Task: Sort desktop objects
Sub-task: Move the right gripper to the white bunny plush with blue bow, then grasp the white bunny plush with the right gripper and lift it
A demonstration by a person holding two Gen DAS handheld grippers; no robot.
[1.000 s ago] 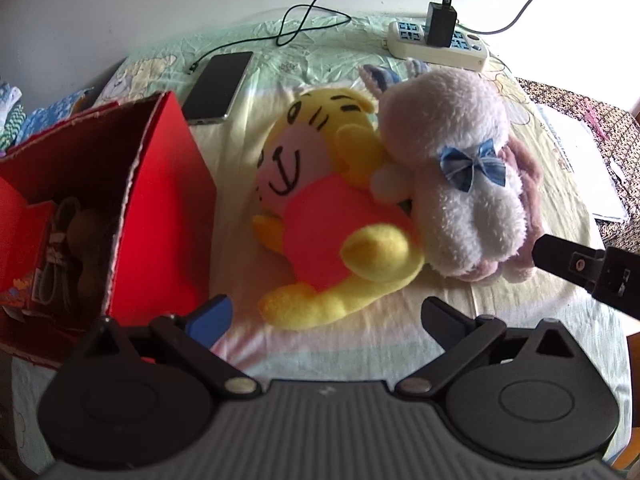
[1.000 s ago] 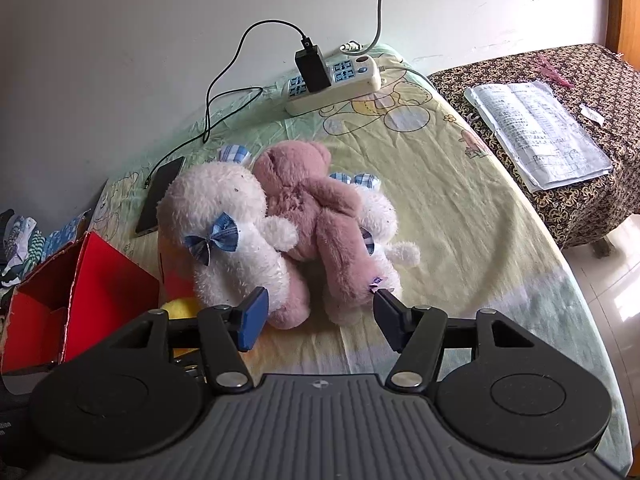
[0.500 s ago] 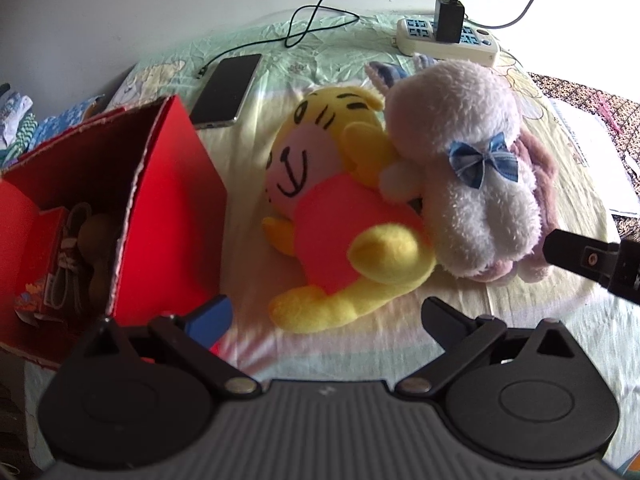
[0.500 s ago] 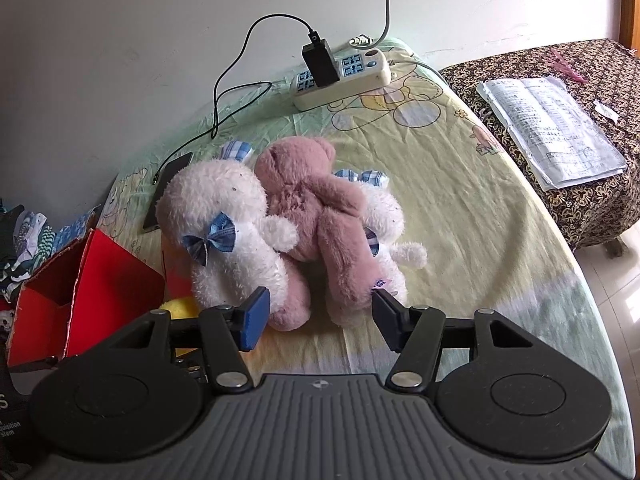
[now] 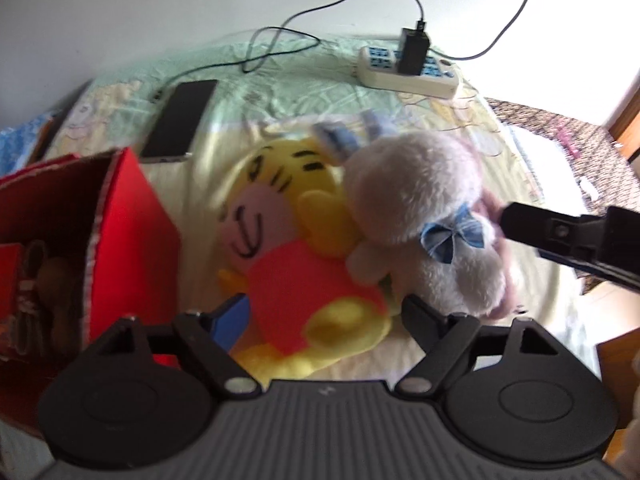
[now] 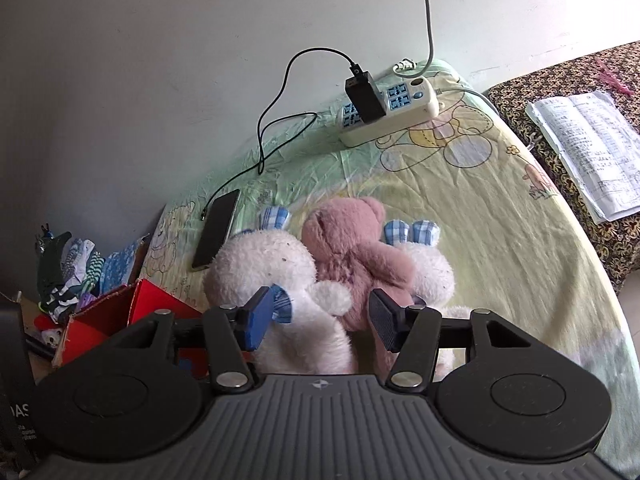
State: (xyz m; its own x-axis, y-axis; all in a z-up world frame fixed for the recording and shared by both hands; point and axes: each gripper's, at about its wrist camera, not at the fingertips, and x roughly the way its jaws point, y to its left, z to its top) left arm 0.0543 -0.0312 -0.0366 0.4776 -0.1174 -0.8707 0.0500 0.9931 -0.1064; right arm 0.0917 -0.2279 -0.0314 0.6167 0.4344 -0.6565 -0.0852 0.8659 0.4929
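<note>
Plush toys heaped mid-worktop: yellow tiger [image 5: 304, 264] beside red box [image 5: 132, 236], white rabbit [image 6: 280, 280] against pink bear [image 6: 356, 256]. Left tool [image 5: 324, 316] and right tool [image 6: 320, 316] both spread, empty.

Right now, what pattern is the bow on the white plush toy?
Blue checked bow on the white plush toy; clearest in the left wrist view.
</note>
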